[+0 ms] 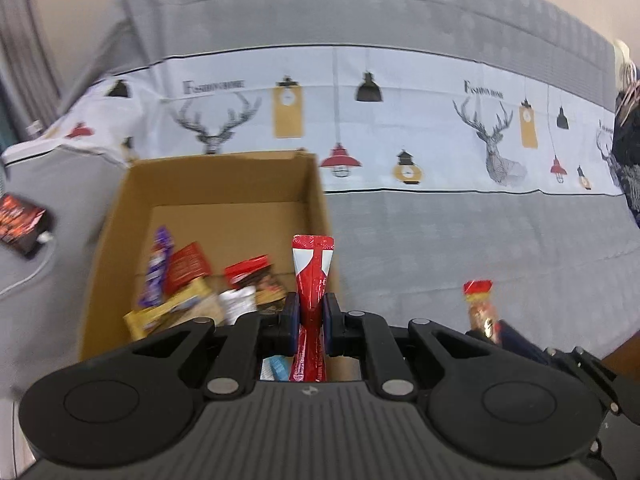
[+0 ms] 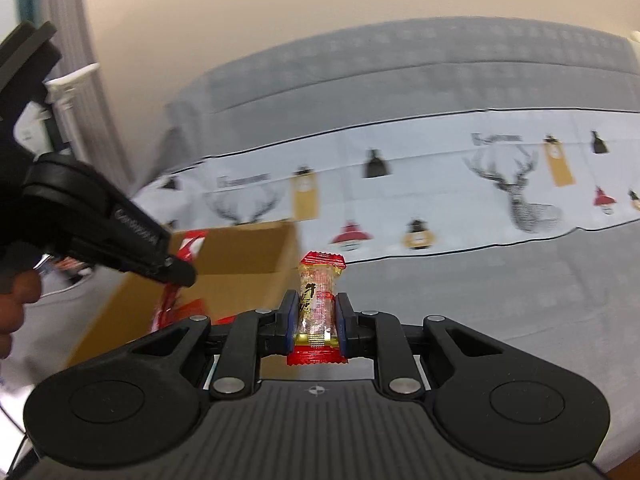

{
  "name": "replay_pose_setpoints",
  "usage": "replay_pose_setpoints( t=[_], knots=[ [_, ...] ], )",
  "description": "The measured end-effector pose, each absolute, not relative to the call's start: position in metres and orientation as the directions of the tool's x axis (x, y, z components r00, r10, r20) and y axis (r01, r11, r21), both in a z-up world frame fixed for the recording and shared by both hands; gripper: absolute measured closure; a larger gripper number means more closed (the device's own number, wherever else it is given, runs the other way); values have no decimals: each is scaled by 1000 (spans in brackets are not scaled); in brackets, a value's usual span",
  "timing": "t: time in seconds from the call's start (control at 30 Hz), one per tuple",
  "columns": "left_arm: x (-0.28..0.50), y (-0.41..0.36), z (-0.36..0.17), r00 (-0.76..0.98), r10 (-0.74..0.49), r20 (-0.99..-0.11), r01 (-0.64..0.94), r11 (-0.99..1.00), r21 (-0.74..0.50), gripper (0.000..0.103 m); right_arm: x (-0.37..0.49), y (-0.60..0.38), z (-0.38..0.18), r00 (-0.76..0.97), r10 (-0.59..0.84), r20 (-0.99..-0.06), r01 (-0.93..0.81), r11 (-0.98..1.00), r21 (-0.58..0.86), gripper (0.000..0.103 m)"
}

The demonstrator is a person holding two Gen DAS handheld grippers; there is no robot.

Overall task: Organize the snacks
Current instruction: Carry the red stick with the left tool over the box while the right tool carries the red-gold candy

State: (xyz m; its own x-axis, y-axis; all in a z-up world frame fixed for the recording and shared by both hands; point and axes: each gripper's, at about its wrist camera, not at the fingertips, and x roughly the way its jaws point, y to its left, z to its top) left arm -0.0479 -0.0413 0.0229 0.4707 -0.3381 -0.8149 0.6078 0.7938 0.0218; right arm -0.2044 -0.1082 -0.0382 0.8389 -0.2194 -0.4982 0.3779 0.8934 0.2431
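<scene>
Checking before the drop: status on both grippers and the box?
Left gripper shut on red sachet. Right gripper shut on red-and-gold candy. Cardboard box open, snacks inside. Nothing blocking the box.

Lower end of red-and-white snack sachet hidden behind black gripper body. Loose wrappers in brown cardboard box smeared by motion blur, print unreadable; box's near wall covered by gripper. Dark red-printed packet at left cut by pic edge. Small gold-and-red candy: characters too blurred to read. Fingertips of a hand cut off at left edge, rest out of view.
</scene>
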Motion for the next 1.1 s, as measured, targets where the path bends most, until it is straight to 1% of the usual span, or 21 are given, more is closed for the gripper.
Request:
replay_pose_setpoints(
  t=[0.27,0.4,0.5,0.77,1.1],
  knots=[
    [-73,54,24,493,-325,-807,566,825,14,90,-212,-29,-25,841,-105,-531,252,944,213,83],
    [-83,91,16,509,-305,-804,540,841,23,90,-212,-5,-29,819,-96,-565,226,960,164,83],
    [-89,111,13,520,-299,-800,532,846,29,90,-215,5,-26,815,-108,-569,232,961,149,83],
    [-98,130,14,520,-332,-787,535,845,-3,90,-219,27,-19,821,-135,-555,213,974,79,83],
    [-96,134,16,533,-344,-773,526,851,-17,90,-218,33,-18,816,-144,-559,209,976,54,83]
  ],
)
